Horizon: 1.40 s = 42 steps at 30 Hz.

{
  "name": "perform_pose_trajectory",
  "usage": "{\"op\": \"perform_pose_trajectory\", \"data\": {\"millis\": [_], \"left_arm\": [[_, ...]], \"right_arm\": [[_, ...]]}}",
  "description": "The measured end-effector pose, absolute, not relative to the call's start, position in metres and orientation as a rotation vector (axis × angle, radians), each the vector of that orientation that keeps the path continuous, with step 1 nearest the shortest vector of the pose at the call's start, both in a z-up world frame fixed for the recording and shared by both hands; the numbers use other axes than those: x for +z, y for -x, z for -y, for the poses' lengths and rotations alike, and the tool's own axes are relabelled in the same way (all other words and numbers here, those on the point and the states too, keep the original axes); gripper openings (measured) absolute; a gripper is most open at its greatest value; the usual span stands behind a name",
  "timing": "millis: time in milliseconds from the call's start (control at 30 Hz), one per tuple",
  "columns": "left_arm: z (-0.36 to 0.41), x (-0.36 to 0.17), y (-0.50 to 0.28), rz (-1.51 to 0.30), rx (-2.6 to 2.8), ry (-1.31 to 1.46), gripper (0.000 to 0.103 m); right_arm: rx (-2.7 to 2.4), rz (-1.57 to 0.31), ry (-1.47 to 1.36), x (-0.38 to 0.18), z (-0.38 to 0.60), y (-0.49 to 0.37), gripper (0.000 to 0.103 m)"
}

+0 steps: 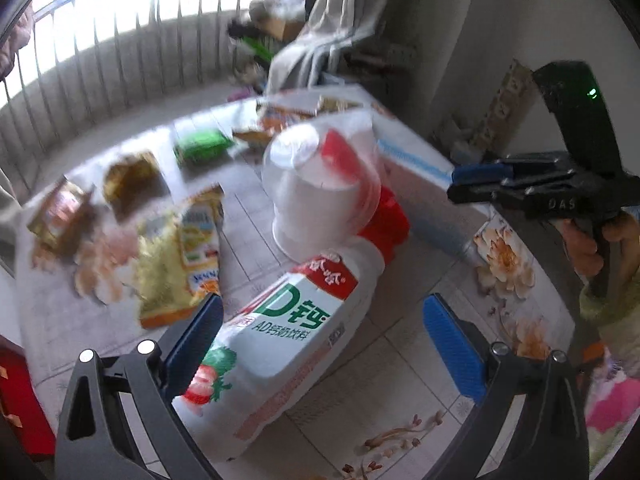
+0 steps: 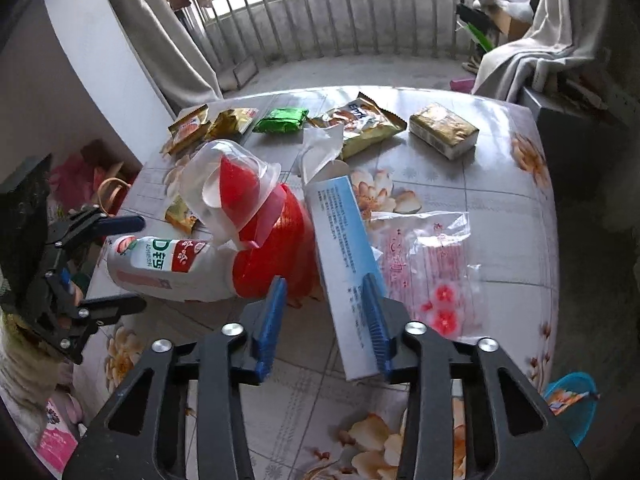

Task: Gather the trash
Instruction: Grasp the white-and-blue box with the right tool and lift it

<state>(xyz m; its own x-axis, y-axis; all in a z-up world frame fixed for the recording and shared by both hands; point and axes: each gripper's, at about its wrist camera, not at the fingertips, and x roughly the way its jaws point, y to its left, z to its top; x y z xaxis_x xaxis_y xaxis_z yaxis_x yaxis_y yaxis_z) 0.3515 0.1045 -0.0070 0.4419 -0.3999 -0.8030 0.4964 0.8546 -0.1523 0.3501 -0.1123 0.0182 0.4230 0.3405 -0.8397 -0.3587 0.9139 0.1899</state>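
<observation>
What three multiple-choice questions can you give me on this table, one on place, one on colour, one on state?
1. The green packet lies: A) on the table's far side B) in a basket C) on the floor.
2. The fingers are padded: A) red B) blue C) yellow.
3. The bottle is: A) upright B) lying on its side C) hanging.
Key: A, it sits near the far edge; B, blue pads show in both views; B, its whole length rests on the table.
</observation>
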Motion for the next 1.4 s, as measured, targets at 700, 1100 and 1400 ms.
{"op": "perform_pose_trajectory", "data": {"millis": [700,1100,1400], "left_arm": [[-0.082,0.05,-0.354,-0.698,-0.582,-0.081,0.094],[-0.081,0.016,-0.416,-0.883,-0.437,0.156,0.094],[-0.079,0.011,-0.422,-0.899,-0.45,0.207,0.085]], "right_arm": [[0.402,-1.055,0.062,0.018,0.108,-0.357,0.052],[0.399,-1.083,0.043,0.007,0.11,-0.364,0.05],[0.397,-1.093,0.039,0.002,0.111,-0.37,0.035]]}}
